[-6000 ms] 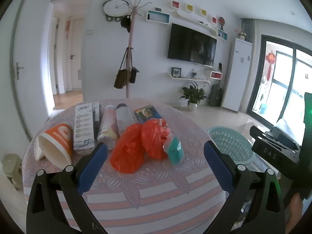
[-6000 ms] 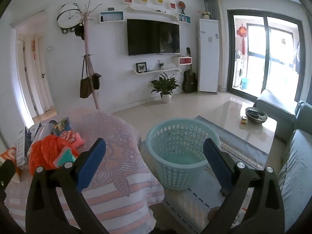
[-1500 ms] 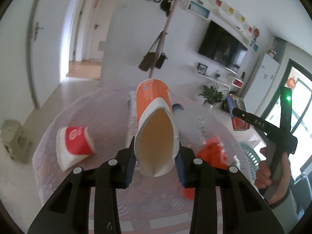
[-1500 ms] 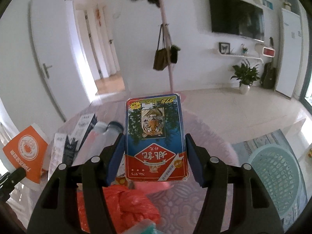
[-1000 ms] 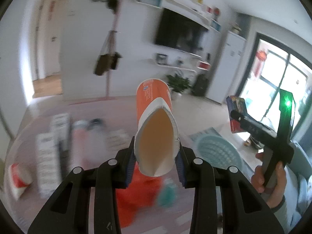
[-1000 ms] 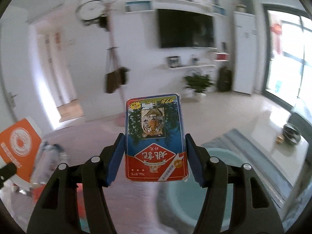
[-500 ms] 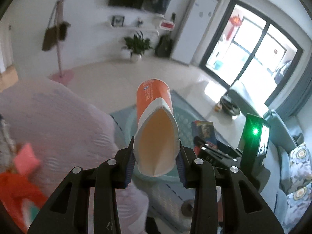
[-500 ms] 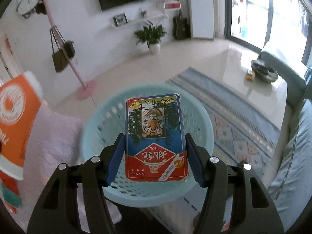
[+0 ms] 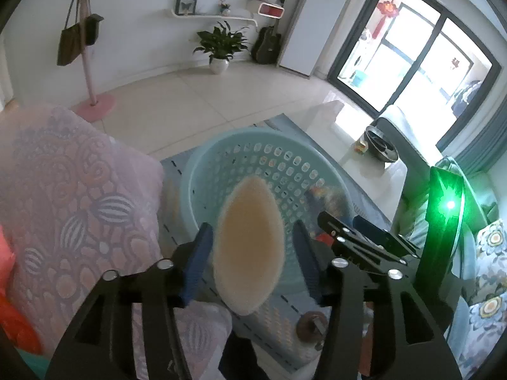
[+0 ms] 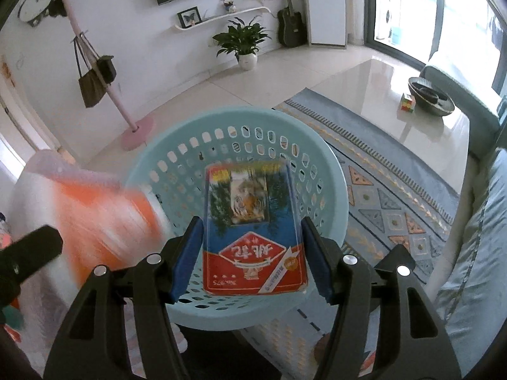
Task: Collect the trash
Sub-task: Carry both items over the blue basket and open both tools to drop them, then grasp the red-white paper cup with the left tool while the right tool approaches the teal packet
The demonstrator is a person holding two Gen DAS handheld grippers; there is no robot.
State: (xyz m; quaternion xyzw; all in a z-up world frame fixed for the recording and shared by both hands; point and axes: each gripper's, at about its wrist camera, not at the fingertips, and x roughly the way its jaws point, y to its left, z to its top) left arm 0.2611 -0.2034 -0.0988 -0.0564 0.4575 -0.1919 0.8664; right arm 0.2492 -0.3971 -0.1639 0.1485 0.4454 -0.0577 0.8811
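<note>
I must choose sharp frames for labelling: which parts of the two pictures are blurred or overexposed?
Left wrist view: the paper cup is smeared and the window is blown out. Right wrist view: the cup is an orange streak, the tiger box slightly soft, the basket sharp.

Cup (image 9: 248, 250) and card box (image 10: 255, 231) over basket (image 10: 177, 133), table (image 9: 63, 190) to its left

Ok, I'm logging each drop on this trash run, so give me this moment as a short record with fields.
left claw: open, jaws have just been opening; gaps show on both sides of the paper cup between them
paper cup: blurred, over the basket
right claw: over the basket, card box between its pads; grip unclear
card box: top edge blurred
basket: teal, on the floor beside the table
</note>
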